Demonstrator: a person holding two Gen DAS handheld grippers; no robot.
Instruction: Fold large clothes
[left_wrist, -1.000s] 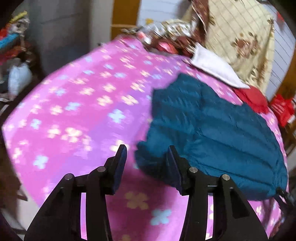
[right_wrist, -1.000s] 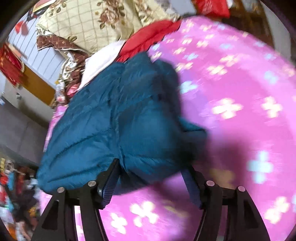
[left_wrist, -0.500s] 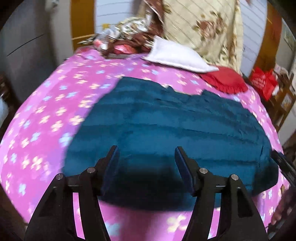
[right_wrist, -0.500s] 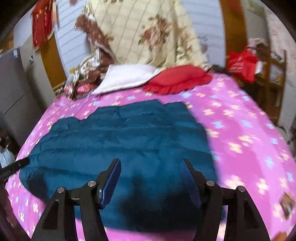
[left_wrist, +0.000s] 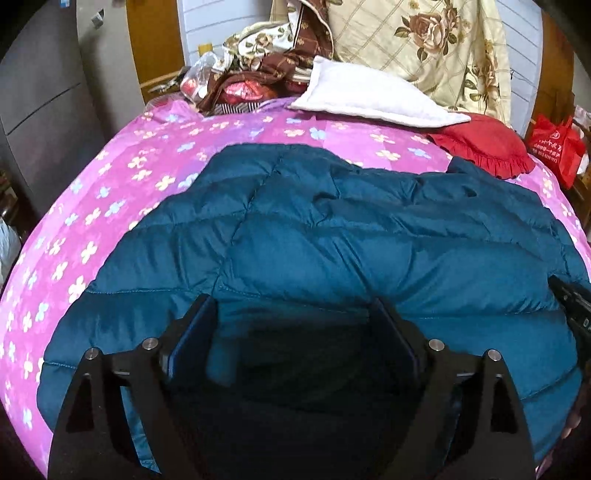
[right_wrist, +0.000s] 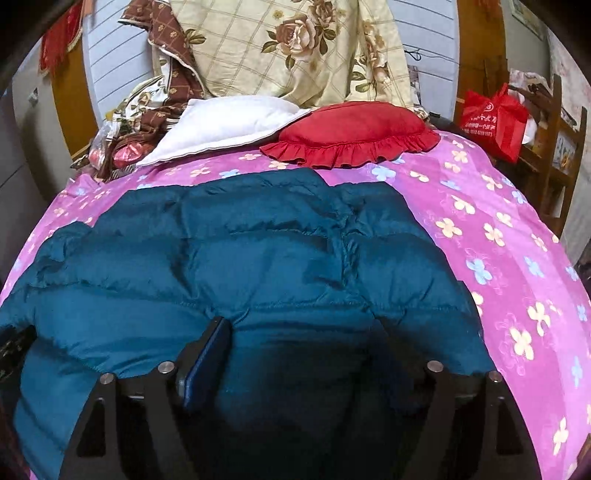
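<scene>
The left gripper is hanging over the near edge of the jacket, tilted down at it, and its jaws have just been opening; they are standing wide, with quilted fabric showing between them but neither pad pressing on it. The right gripper is doing the same further along that edge: its jaws have just been opening too, and are spread with the puffy cloth under the gap and no pinch visible. Both seem to be coming in together, side by side, probably so that each can take one end of the near hem and lift it evenly for a fold. The wide spread likely suits the thick padding.

The jacket is lying flat across the middle of the bed, teal against the pink flowered cover, with clear cover to either side and beyond it, which is giving room for folding away from the person. In the left view the other tool is just showing at the right rim, touching the jacket's edge.

At the head of the bed a white pillow and a red cushion are lying close behind the jacket, the cushion nearly touching it; a far fold may need care there.
</scene>
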